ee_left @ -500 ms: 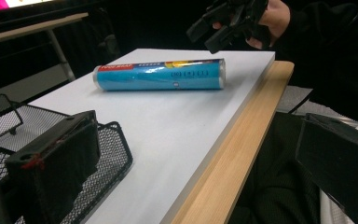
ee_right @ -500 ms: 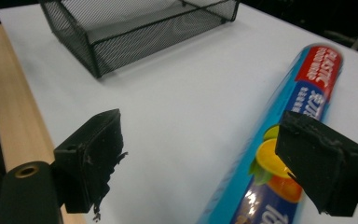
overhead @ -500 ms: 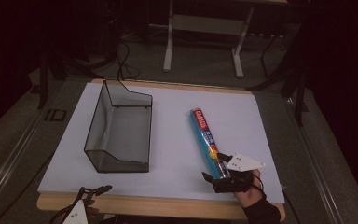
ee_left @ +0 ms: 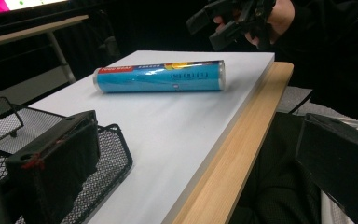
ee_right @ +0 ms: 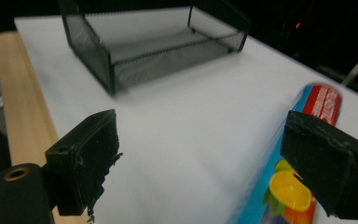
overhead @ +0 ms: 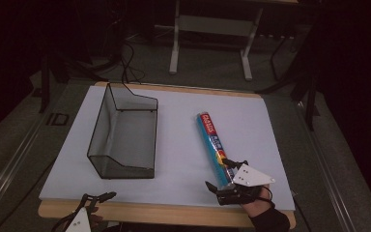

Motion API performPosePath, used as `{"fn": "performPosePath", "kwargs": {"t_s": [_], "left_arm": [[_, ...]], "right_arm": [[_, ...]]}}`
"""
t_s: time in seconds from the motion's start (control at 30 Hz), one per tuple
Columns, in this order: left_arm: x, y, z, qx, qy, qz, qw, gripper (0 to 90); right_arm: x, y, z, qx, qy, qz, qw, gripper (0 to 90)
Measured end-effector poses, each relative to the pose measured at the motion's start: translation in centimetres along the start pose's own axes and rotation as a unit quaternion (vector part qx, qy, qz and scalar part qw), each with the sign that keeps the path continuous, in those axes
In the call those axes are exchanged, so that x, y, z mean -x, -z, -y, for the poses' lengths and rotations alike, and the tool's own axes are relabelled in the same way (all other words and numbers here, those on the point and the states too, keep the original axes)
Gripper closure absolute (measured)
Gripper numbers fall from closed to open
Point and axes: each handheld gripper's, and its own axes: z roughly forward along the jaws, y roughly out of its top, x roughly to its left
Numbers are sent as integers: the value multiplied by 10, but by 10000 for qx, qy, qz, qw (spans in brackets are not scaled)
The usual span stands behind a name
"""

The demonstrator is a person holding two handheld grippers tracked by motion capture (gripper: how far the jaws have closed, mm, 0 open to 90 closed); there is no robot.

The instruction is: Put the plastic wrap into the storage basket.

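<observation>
My right gripper (overhead: 223, 175) sits at the near end of the roll (overhead: 213, 143), which lies flat on the white table (overhead: 183, 121) just right of the mesh tray (overhead: 123, 133), its far end pointing away from me. In the right gripper view the fingers (ee_right: 86, 158) are spread wide, one well off to the tray side on bare table, the other (ee_right: 328, 163) over the roll's printed wrap, and I can't tell whether it touches; nothing is pinched. I judge this roll light and stiff, a boxless tube with a glossy, slippery skin, and round, so it will want to roll sideways if nudged. Best to straddle it across its width near the end closest to me, or a little further up toward the middle for balance, and squeeze square so it doesn't squirt out. My left gripper (overhead: 98, 199) hangs at the table's near edge, in front of the tray, fingers (ee_left: 51, 163) apart and holding nothing.
</observation>
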Motion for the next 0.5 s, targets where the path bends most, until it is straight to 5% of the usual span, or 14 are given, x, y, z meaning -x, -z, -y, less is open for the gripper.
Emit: {"fn": "performPosePath", "kwargs": {"t_s": [0.5], "left_arm": [[-1, -1, 0, -3, 3, 28, 10000, 3]], "right_arm": [[11, 3, -32, -138, 271, 287, 9991, 164]]}}
